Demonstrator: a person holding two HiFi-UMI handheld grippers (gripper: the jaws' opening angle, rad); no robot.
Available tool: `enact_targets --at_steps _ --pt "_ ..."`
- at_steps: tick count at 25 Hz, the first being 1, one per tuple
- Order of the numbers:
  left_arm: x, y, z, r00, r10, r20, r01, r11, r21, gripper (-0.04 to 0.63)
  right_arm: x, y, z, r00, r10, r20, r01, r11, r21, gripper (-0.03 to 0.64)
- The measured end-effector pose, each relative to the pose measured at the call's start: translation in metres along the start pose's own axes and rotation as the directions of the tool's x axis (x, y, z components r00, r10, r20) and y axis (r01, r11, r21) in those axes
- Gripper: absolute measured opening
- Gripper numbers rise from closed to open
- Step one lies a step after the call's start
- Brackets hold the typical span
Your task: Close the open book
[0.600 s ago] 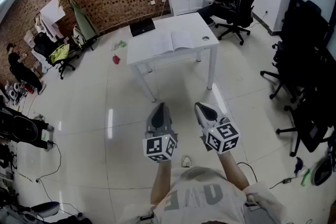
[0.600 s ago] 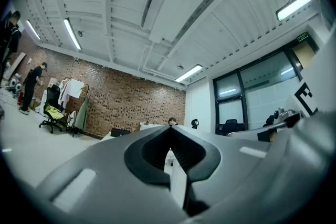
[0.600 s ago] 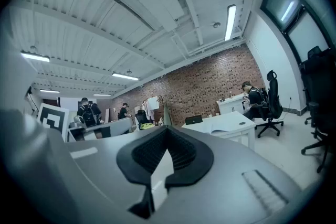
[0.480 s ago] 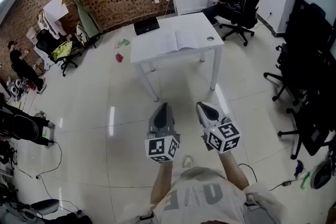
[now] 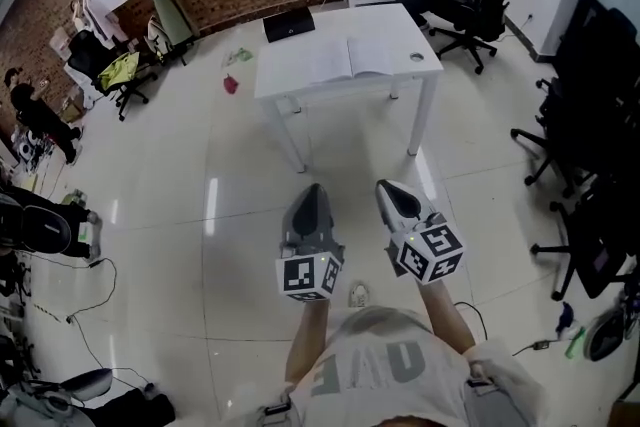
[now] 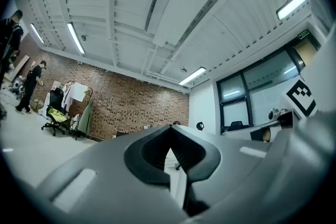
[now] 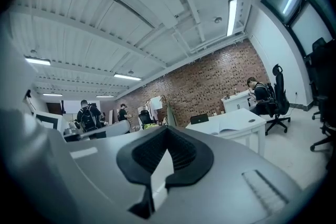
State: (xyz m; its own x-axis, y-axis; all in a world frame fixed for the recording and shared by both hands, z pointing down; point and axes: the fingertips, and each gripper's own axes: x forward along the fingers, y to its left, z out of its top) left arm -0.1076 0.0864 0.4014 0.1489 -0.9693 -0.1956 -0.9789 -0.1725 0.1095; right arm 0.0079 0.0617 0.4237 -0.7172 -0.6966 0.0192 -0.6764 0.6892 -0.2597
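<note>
Open book lies on bench at twelve o'clock; left hand-held gripper and right hand-held gripper, both clenched empty, at six.

open book: its pages are too small for us to read.
round thing: near the counter's right edge, too small for us to name.
dark flat thing: at the counter's far edge; we cannot tell what it is.
small thing: on the floor, partly hidden between the marker cubes.
left gripper: in its own view its body hides nearly all the counter from us.
person: cut off by the head view's bottom edge.
</note>
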Motion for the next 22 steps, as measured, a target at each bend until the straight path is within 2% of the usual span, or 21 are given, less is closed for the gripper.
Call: enact_targets --at_steps 6,16,22 --pt "0.010 0.010 -0.008 1.000 0.003 -0.017 -0.004 0.999 -0.048 0.015 0.008 -0.005 0.002 1.000 -0.015 0.001 0.015 1.000 0.002 0.002" --pt "0.024 0.021 -0.015 1.000 0.009 -0.023 -0.010 0.998 -0.059 0.015 0.021 -0.012 0.003 1.000 -0.025 -0.008 0.025 1.000 -0.008 0.002" --pt "0.032 0.029 -0.018 1.000 0.010 -0.026 -0.011 0.999 -0.045 0.015 0.032 -0.013 0.000 0.999 -0.039 -0.021 0.037 0.997 -0.072 0.002"
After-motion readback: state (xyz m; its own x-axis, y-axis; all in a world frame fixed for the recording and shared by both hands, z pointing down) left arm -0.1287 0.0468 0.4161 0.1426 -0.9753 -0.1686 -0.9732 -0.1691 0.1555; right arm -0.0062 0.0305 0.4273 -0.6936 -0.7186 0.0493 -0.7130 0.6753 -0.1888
